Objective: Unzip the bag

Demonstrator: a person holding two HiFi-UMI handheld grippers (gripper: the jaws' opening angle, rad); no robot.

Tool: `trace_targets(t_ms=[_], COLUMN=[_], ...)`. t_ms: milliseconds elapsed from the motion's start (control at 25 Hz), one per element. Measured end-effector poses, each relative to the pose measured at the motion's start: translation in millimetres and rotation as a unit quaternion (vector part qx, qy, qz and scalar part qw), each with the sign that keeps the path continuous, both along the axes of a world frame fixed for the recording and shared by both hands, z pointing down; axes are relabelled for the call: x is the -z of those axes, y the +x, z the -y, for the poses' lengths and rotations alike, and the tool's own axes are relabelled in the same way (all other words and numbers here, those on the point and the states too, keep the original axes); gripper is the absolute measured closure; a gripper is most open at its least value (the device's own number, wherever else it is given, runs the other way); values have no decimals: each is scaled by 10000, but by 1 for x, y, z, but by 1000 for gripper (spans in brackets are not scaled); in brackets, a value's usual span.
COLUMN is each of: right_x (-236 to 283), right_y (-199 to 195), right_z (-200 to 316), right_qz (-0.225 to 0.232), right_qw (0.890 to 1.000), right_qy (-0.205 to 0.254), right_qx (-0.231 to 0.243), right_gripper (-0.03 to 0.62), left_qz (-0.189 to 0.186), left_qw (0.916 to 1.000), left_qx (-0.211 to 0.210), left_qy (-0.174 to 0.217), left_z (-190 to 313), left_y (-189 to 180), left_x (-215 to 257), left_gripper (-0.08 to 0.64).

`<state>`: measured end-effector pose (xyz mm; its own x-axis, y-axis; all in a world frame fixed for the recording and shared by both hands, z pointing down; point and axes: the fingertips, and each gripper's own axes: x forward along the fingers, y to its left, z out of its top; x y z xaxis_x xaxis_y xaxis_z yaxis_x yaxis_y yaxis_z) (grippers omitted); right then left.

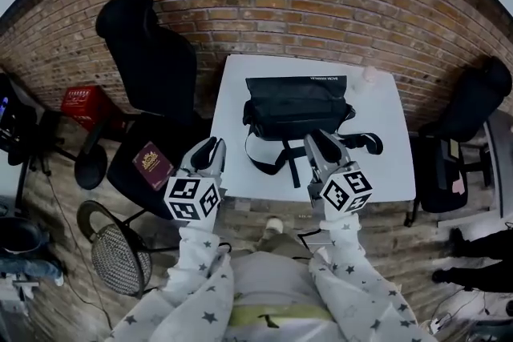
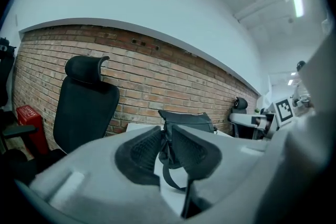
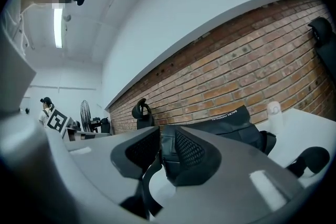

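The hand-held gripper [image 3: 167, 138] reaches out over a white tabletop [image 3: 307, 128]. Its dark ribbed pads [image 3: 190, 150] stand a narrow gap apart and press on nothing. Beyond that gap and to its right stands a black bag [image 3: 231, 126] with white lettering near its top edge. Its strap [image 3: 146, 175] loops toward the camera. A small white container [image 3: 273, 112] stands just beside the bag, in front of a brick wall [image 3: 236, 60].

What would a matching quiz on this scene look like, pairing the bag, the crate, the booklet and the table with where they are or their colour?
Things:
1 bag
2 crate
3 booklet
4 table

Place or colour:
A on the seat of a chair
B white
C on the floor, at the left
D lying on the table

Pairs: 1-D, 2-C, 3-A, 4-B
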<state>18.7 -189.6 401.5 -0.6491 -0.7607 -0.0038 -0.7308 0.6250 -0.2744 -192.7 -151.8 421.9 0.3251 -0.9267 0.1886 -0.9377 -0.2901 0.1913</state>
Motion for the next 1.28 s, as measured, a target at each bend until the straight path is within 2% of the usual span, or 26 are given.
trace_targets(t_ms=[240, 400, 560, 1000, 1280], right_x=[-31, -51, -72, -122, -150], right_y=[-24, -47, -63, -102, -118], right_z=[28, 36, 42, 49, 52], right_qz=[-4, -141, -203, -275, -534], right_qw=[9978, 9931, 9886, 9776, 9715], right_qy=[-342, -529, -749, -1439, -1639], right_qx=[570, 1035, 1293, 1508, 1626], right_gripper=[503, 493, 482, 457, 445], left_qz=[-144, -139, -74, 143, 190], left_qw=[9996, 9993, 9991, 9941, 9864], left_qx=[106, 147, 61, -717, -1433], left_qy=[-225, -312, -413, -798, -785], left_z=[33, 51, 68, 114, 141], left_y=[10, 14, 19, 37, 51], left_x=[-19, -29, -37, -55, -61], left_gripper=[474, 469, 462, 403, 334])
